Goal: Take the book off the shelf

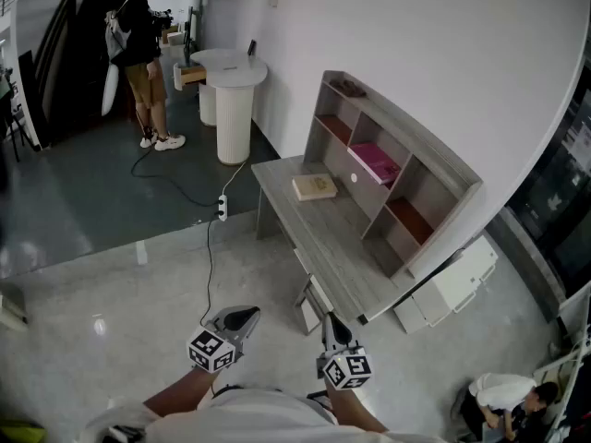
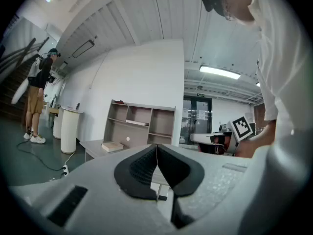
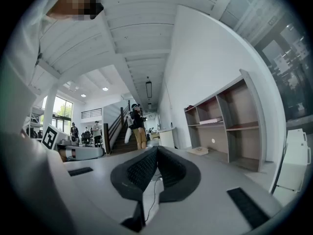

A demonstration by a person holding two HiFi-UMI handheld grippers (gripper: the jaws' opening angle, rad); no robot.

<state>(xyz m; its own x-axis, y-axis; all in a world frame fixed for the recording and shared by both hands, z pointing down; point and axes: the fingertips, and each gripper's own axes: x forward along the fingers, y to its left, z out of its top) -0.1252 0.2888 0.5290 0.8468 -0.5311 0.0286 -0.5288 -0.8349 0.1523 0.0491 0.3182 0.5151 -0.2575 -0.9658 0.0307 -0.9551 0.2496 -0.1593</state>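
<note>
White wall, grey floor, grey wood-grain desk (image 1: 332,238) carrying a matching boxy shelf unit (image 1: 434,169). Pink book (image 1: 374,162) lies flat in the shelf unit's middle bay, long axis apparently along the board; cover print too small to read. Tan book (image 1: 315,187) lies flat on the desk, in front of the shelf unit. Left gripper (image 1: 247,316) and right gripper (image 1: 330,323) are well short of the desk, jaws pressed together, empty.

Pink book (image 1: 374,161) on shelf (image 1: 429,150); tan book (image 1: 315,187) on desk (image 1: 325,233).

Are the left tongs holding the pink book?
No, the left tongs are shut on nothing; the pink book lies in the shelf.
</note>
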